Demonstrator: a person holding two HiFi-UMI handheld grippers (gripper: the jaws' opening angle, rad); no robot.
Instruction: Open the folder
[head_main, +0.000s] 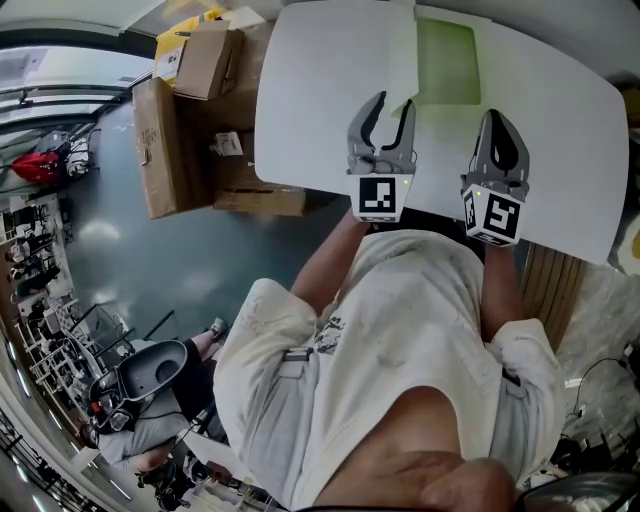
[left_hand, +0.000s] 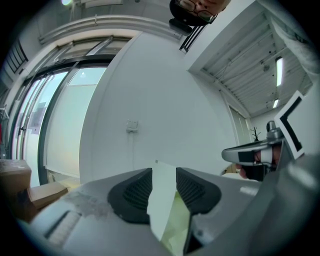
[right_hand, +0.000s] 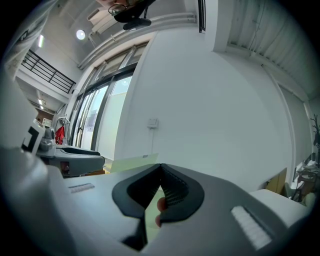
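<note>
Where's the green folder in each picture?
Head view: the folder is top middle, on the white table.
Left gripper view: folder bottom middle, standing between the left tongs.
Right gripper view: folder low, left of centre, at the right tongs.
Shared landmark: the small wall box, in both gripper views.

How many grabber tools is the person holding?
2. The left hand-held gripper is at the folder's white flap, with its jaws apart around the flap. The right hand-held gripper is beside it, shut on the folder's near edge.
</note>
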